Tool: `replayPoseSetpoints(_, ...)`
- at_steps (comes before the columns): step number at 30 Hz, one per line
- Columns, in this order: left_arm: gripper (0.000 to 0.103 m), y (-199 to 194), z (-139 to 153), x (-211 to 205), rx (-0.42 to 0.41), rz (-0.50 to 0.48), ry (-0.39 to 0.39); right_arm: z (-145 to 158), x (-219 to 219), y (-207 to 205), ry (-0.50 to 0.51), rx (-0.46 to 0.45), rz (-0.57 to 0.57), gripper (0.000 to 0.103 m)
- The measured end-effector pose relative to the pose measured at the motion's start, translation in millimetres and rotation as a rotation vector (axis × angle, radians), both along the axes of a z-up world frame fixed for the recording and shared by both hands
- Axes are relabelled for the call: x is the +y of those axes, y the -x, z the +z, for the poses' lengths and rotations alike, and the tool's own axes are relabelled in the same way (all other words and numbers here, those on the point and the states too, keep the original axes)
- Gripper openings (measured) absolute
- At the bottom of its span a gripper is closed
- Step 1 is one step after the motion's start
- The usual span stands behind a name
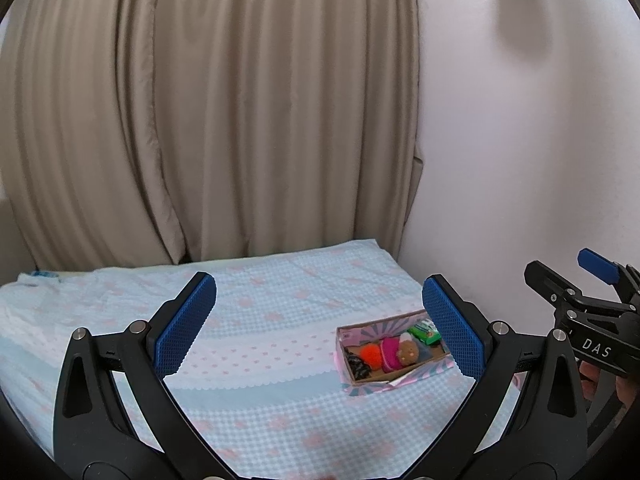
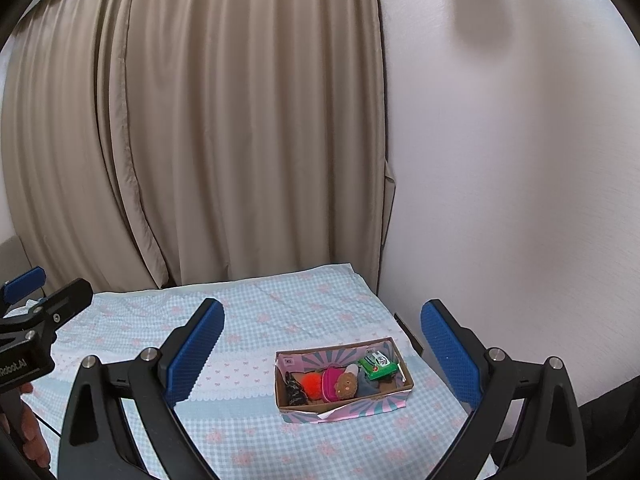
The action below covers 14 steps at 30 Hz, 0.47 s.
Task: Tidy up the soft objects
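A small cardboard box [image 2: 402,364] with a pink and teal outside sits on the bed [image 2: 280,312] near the right edge. In it lie a brown-faced doll in a pink hat [image 2: 340,385], an orange pompom [image 2: 313,383], a dark patterned cloth piece [image 2: 294,392], a grey cloth [image 2: 368,386] and a green packet [image 2: 376,365]. The box also shows in the left wrist view [image 1: 362,330]. My right gripper [image 2: 322,356] is open and empty, held above the box. My left gripper [image 1: 320,326] is open and empty, to the left of the box.
The bed has a light blue checked cover with pink flowers [image 1: 260,400]. Beige curtains [image 1: 200,120] hang behind it. A white wall [image 2: 520,160] runs along the bed's right side. The right gripper shows at the right of the left wrist view [image 1: 592,320].
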<state>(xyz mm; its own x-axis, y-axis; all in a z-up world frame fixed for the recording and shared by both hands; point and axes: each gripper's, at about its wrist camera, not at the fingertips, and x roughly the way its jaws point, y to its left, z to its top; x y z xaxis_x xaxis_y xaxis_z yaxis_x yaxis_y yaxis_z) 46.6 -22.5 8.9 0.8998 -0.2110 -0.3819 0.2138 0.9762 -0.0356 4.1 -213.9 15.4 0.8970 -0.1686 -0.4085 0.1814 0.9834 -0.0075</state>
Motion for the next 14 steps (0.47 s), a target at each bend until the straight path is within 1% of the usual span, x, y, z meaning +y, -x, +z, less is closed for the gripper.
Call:
replayPoseSetpoints(2,0.103,-3,0,-2,-0.008,0.016,-0.011,-1,-1,-1,-0.001,0.002,0.000,0.098)
replayPoseSetpoints(4,0.103,-6,-1,-3,-0.005,0.007,-0.014,-1,-2,-1,-0.003,0.009,0.001,0.098)
replayPoseSetpoints(11,0.103,-20,-7,-3,0.016,-0.010,0.010,0,-5,-2,-0.003,0.022,-0.019,0.098)
replayPoseSetpoints(14,0.103,-27,-10,-2,0.013,0.002,0.008,0,-3,-8,0.009,0.035,-0.014,0.098)
